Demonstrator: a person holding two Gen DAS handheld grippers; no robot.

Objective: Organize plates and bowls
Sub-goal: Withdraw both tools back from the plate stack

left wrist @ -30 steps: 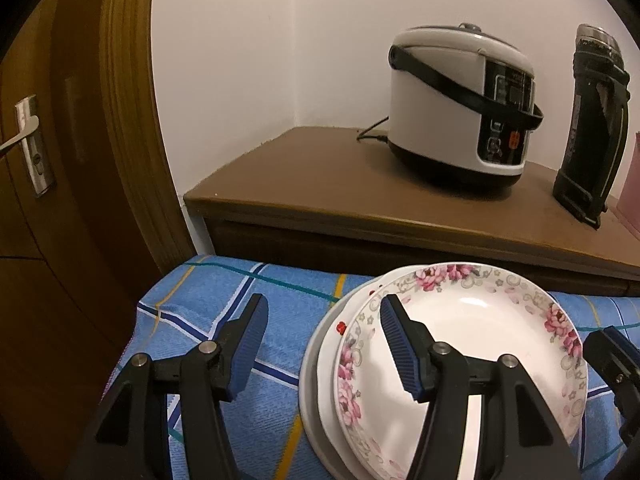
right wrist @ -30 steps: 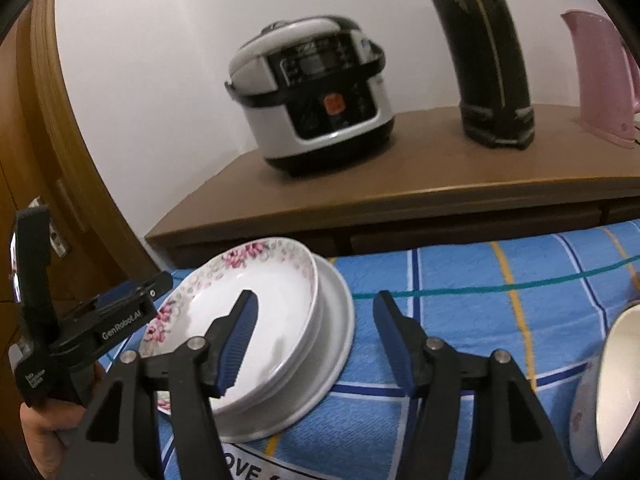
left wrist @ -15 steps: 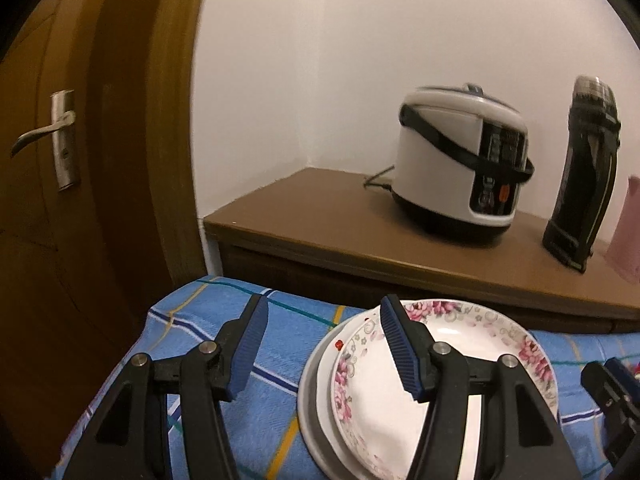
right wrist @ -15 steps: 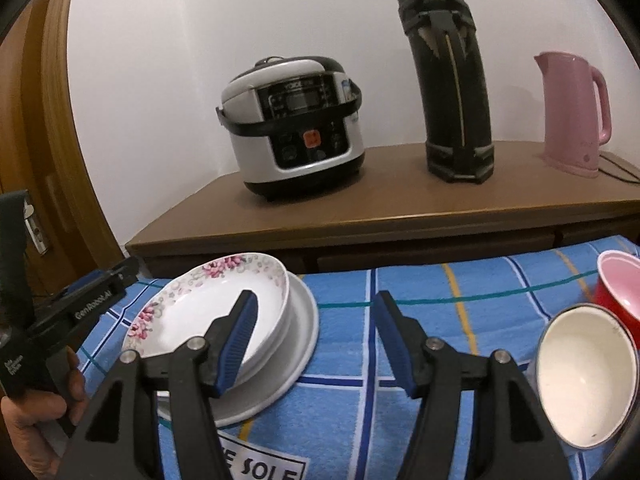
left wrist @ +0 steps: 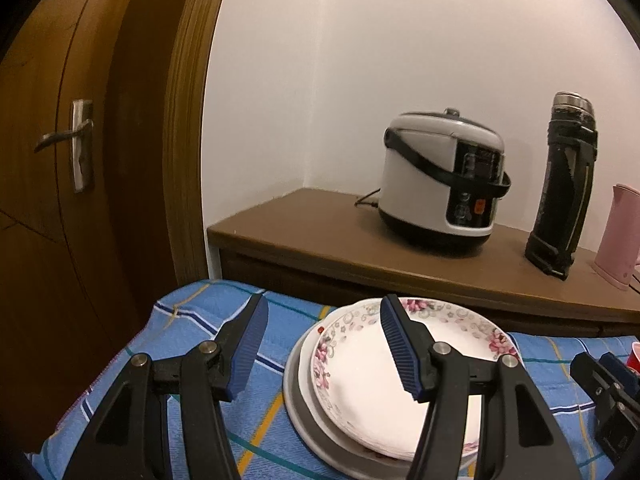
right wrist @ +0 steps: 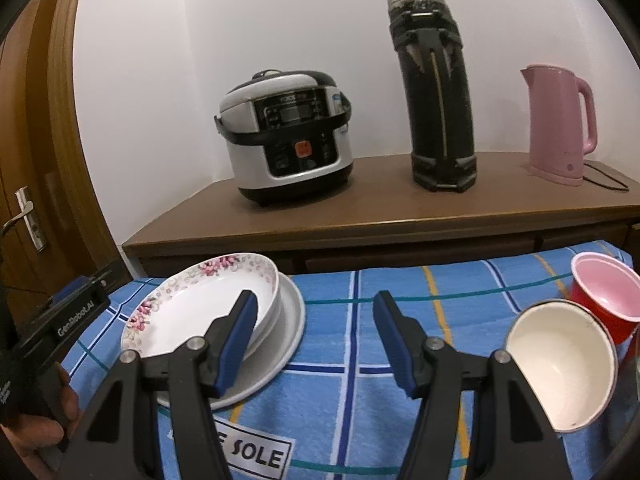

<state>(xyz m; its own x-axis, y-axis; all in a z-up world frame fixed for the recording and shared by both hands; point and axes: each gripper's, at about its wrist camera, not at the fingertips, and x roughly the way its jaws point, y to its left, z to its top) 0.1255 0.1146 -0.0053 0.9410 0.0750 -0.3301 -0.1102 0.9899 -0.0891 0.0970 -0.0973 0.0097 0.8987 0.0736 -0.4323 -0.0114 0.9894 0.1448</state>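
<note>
1. A floral-rimmed deep plate sits nested on a plain white plate, both resting on the blue checked cloth at its left end, close to the wooden sideboard.
2. A white bowl stands on the cloth at the right, tilted toward the camera, touching or just in front of a red cup with a pink inside; both are well apart from the plate stack.
3. The left gripper is spread wide and holds nothing; its right finger is seen over the floral plate's rim, its left one over bare cloth. Whether it touches the plate cannot be told.
4. The right gripper is also wide apart and empty, with its left finger seen over the stack's right edge and its right one over cloth.
5. On the sideboard stand a rice cooker, a tall black flask and a pink kettle in a row.
6. A wooden door with a metal lever handle fills the left side.
</note>
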